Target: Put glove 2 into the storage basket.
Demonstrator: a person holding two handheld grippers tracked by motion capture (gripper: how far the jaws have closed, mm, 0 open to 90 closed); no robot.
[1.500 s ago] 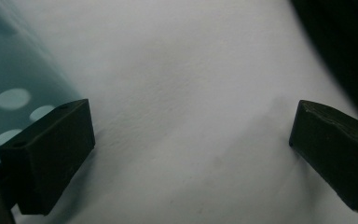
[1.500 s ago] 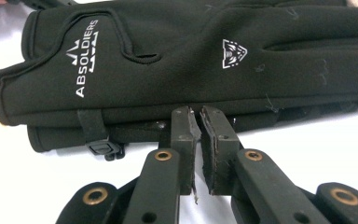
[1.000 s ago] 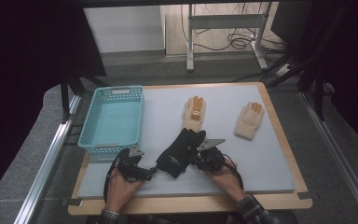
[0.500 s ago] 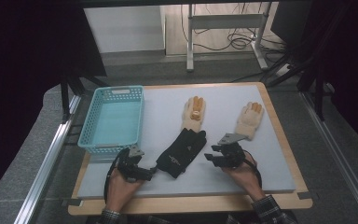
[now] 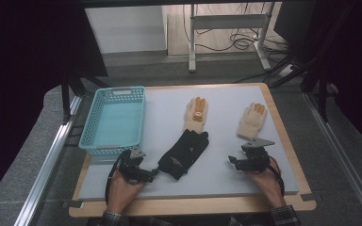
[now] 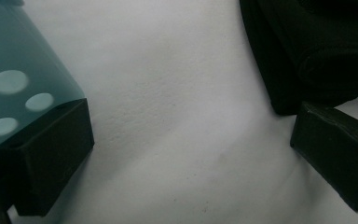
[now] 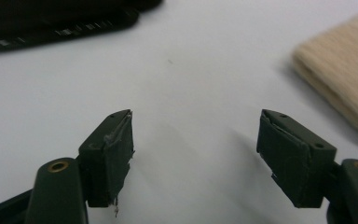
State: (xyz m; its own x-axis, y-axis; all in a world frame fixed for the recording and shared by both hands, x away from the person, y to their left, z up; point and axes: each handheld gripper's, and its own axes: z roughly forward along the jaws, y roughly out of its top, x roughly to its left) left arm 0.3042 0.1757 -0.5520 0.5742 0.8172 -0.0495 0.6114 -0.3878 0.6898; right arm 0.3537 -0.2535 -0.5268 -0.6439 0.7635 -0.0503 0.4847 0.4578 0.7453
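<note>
I note both my left gripper and right gripper released, empty, flanking the black glove.

Matt black cloth glove; knitted beige gloves; perforated turquoise plastic basket; wooden-edged table.

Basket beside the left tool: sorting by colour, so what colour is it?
Light blue-green basket; it shows best in the high view.

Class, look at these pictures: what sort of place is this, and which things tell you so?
Probably a lab or workshop test bench, not a home. A white work board carries staged items: a black glove and a turquoise basket. Loose cables lie on the floor behind, beside a metal frame stand.
</note>
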